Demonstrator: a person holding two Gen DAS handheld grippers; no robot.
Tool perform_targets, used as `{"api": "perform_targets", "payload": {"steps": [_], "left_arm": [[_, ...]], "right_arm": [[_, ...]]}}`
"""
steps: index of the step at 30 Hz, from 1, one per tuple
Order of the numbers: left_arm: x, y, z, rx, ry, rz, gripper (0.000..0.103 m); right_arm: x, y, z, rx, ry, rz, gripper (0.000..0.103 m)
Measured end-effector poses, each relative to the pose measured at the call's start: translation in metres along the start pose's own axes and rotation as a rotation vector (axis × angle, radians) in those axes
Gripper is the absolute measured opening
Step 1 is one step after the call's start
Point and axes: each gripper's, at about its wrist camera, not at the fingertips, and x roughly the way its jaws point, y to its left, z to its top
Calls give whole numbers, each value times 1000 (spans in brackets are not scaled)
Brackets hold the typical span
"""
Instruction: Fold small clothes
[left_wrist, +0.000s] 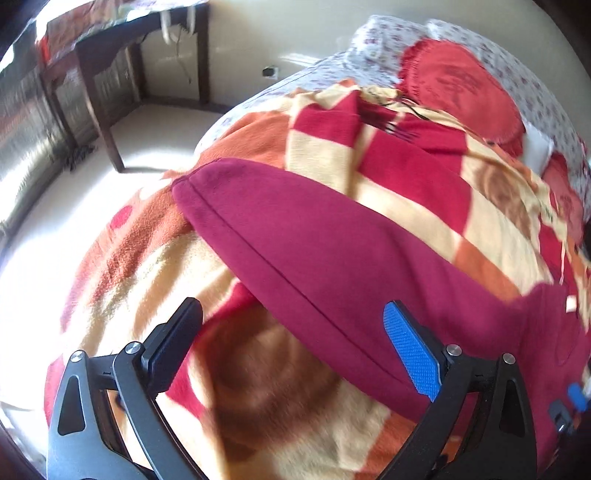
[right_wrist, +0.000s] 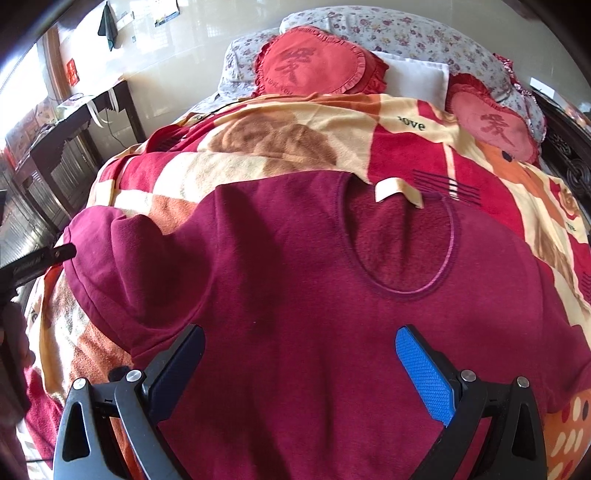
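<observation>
A patterned fleece blanket (right_wrist: 280, 155) in red, cream and orange covers the bed and fills the ground beneath both grippers. On it lies a maroon sweatshirt (right_wrist: 295, 302), spread flat with the front up; its round neckline (right_wrist: 406, 251) and a cream neck label (right_wrist: 397, 190) lie ahead of the right gripper (right_wrist: 300, 363). One sleeve (left_wrist: 295, 236) stretches out ahead of the left gripper (left_wrist: 293, 339), its cuff at the far end. Two red heart-shaped cushions (right_wrist: 314, 62) and a white pillow (right_wrist: 417, 79) sit well beyond the garment, at the head of the bed. A dark wooden table (left_wrist: 110, 74) stands off to the left, against the wall.

Right gripper: jaws spread wide, nothing between them, poised over the sweatshirt's chest. Left gripper: jaws likewise spread and empty, with the blue-padded finger (left_wrist: 412, 350) over the sleeve near the shoulder.
</observation>
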Motion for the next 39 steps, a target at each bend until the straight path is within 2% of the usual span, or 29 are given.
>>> {"api": "perform_targets", "payload": {"steps": [4,9,11,12,13,14,15,18,21,24,28,31,33,36,39], "left_arm": [[17,31,14,-153,26,-63,93],[39,42,27,-218,44,-75,71],[43,44,32,-231,32,-93,53],[46,45,34,-232,32,-104,48],[48,45,37,-240,34,-108,37],[50,46,39,-248,34,-111,20],[50,48,40,-259,34,-115,13],[43,45,43,-250,23,-132,7],[20,33,39,-212,-16,-152,6],[-14,9,31,-169,-59,-221,6],[-64,-51,12,-26,-118,-309,6],[-91,-105,-7,82,-125,-394,6],[-101,-147,-26,164,-104,-444,6],[-105,-204,-61,293,-91,-460,6],[-94,-252,-102,391,-23,-491,6]], "right_arm": [[4,6,0,-14,14,11,102],[11,6,0,-13,32,18,102],[13,5,-1,-7,37,24,102],[14,4,-1,-4,40,25,102],[15,3,-2,-2,43,26,102],[16,2,-2,0,45,27,102],[16,1,-2,3,46,26,102],[14,-4,-3,17,46,28,102],[10,-9,-3,31,36,30,102],[4,-16,-3,50,22,28,102],[-4,-30,-2,83,8,24,102],[-12,-43,-2,116,-7,20,102],[-18,-53,-3,136,-17,12,102],[-30,-72,-6,169,-33,-6,102],[-40,-94,-12,200,-44,-31,102]]}}
